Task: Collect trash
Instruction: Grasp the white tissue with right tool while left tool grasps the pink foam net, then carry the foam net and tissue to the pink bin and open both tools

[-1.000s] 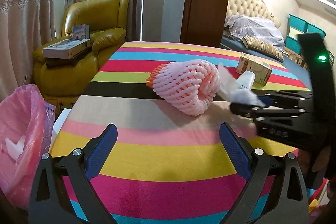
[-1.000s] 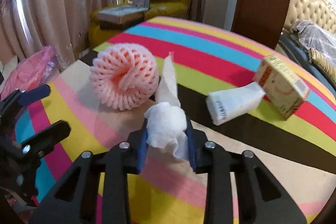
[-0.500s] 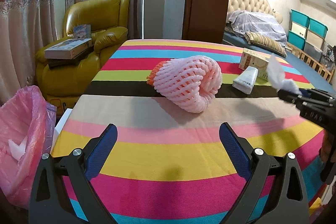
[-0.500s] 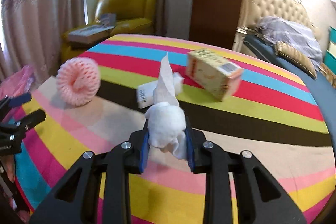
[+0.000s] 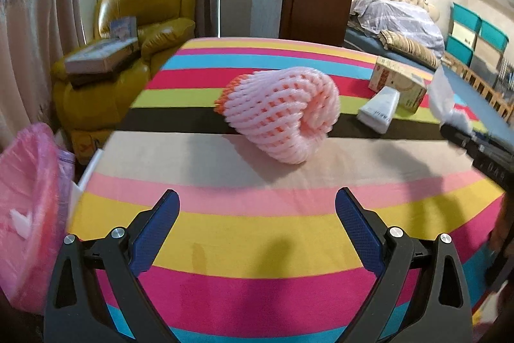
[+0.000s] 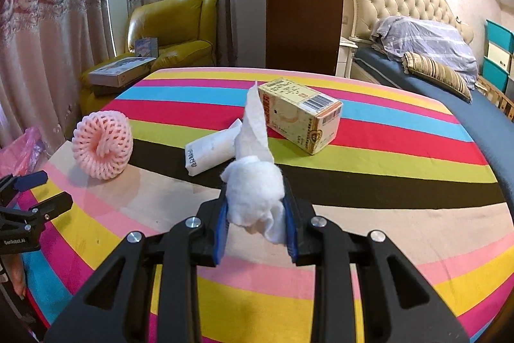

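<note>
A: Status on trash collection?

B: A crumpled white tissue [image 6: 253, 192] is clamped between the pads of the right gripper [image 6: 255, 214], jaws fully closed on it, a loose tail sticking up. It is held clear of the striped bench [image 6: 401, 214], not yet binned.

A: Left side?

B: Left gripper [image 5: 255, 227] is spread wide, nothing held. The pink foam fruit net [image 5: 282, 114] is seen ahead of it, between the fingers' line, well apart from the pads.

A: What's left on the bench?

B: Three items, judged as trash: the foam net, a white wrapped pack [image 6: 213, 150] just ahead of the right gripper, and a cardboard carton [image 6: 302, 114] just beyond that, touching or nearly so; cannot be told.

A: Bin?

B: Pink bag [image 5: 29, 208] is seen off the bench edge, to the left of the left gripper. A white scrap [image 5: 21, 219] is visible inside, so something is probably binned already.

A: Progress?

B: Early. One piece in hand, three untouched.
</note>
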`<act>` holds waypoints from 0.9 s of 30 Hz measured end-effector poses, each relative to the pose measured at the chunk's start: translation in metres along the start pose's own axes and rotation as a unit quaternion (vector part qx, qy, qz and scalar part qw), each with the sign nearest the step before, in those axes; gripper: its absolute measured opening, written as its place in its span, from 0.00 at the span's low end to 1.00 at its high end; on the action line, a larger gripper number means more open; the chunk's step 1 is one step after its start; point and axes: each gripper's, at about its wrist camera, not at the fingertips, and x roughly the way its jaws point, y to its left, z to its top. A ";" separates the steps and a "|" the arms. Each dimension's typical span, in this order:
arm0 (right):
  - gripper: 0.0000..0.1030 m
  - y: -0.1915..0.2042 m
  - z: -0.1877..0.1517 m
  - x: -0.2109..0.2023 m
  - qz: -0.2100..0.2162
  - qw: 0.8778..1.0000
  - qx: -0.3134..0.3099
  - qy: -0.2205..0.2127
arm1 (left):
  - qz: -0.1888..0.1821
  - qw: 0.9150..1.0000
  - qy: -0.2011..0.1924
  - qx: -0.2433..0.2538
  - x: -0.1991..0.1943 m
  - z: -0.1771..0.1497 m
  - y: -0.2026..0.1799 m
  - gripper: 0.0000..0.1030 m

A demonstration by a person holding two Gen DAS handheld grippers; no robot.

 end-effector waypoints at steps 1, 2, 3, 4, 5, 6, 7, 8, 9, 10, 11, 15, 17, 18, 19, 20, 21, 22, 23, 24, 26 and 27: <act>0.28 0.000 0.000 0.000 0.000 1.000 0.002 0.001 | -0.005 1.000 0.004 -0.010 0.003 0.004 -0.002 0.89; 0.28 0.000 0.000 0.000 0.001 1.000 0.003 0.002 | -0.005 1.000 0.004 -0.017 0.006 0.006 -0.005 0.89; 0.28 0.001 -0.001 0.000 0.003 1.000 0.003 0.002 | 0.001 1.000 0.002 -0.028 0.011 0.012 -0.008 0.89; 0.28 0.001 0.000 0.000 0.003 1.000 0.003 0.002 | 0.004 0.999 0.001 -0.034 0.014 0.015 -0.011 0.89; 0.28 0.002 -0.001 0.000 0.003 1.000 0.003 0.000 | 0.005 0.999 0.002 -0.040 0.018 0.019 -0.014 0.89; 0.28 0.002 -0.001 -0.001 0.004 1.000 0.002 -0.002 | 0.004 0.999 0.007 -0.049 0.025 0.025 -0.017 0.89; 0.28 0.002 -0.001 -0.002 0.004 1.000 0.002 -0.003 | 0.002 0.998 0.010 -0.054 0.030 0.029 -0.020 0.89; 0.28 0.002 -0.001 -0.002 0.005 1.000 0.002 -0.003 | 0.004 0.998 0.012 -0.058 0.035 0.035 -0.024 0.89; 0.28 0.002 -0.001 -0.002 0.005 1.000 0.002 -0.004 | 0.008 0.998 0.012 -0.058 0.039 0.038 -0.027 0.89; 0.28 0.000 -0.002 -0.003 0.006 1.000 0.002 -0.005 | 0.016 0.998 0.011 -0.058 0.043 0.043 -0.030 0.89; 0.28 0.000 -0.002 -0.003 0.008 1.000 0.003 -0.005 | 0.027 0.998 0.011 -0.058 0.048 0.049 -0.033 0.89; 0.28 -0.003 -0.002 -0.005 0.012 1.000 0.009 -0.006 | 0.055 0.996 0.024 -0.058 0.065 0.062 -0.040 0.89; 0.28 -0.004 -0.002 -0.006 0.013 1.000 0.012 -0.007 | 0.068 0.996 0.032 -0.058 0.072 0.064 -0.041 0.89; 0.28 -0.004 -0.002 -0.006 0.014 1.000 0.012 -0.007 | 0.069 0.995 0.033 -0.057 0.073 0.064 -0.041 0.88; 0.28 -0.004 -0.002 -0.006 0.014 1.000 0.013 -0.007 | 0.070 0.996 0.031 -0.054 0.073 0.063 -0.041 0.84; 0.28 -0.003 -0.002 -0.006 0.015 1.000 0.012 -0.007 | 0.070 0.996 0.030 -0.049 0.073 0.061 -0.042 0.73; 0.28 -0.003 -0.002 -0.006 0.015 1.000 0.012 -0.007 | 0.069 0.996 0.032 -0.042 0.073 0.059 -0.043 0.67; 0.28 -0.003 -0.003 -0.006 0.015 1.000 0.011 -0.007 | 0.067 0.997 0.031 -0.037 0.072 0.057 -0.044 0.65; 0.28 -0.003 -0.003 -0.006 0.015 1.000 0.010 -0.007 | 0.064 0.997 0.026 -0.037 0.069 0.056 -0.044 0.61; 0.28 -0.003 -0.003 -0.006 0.015 1.000 0.009 -0.007 | 0.062 0.997 0.015 -0.037 0.063 0.055 -0.043 0.58; 0.28 -0.003 -0.003 -0.007 0.015 1.000 0.009 -0.008 | 0.059 0.998 0.000 -0.032 0.055 0.054 -0.041 0.57; 0.28 -0.003 -0.003 -0.007 0.016 1.000 0.008 -0.008 | 0.058 0.998 -0.005 -0.029 0.051 0.052 -0.042 0.57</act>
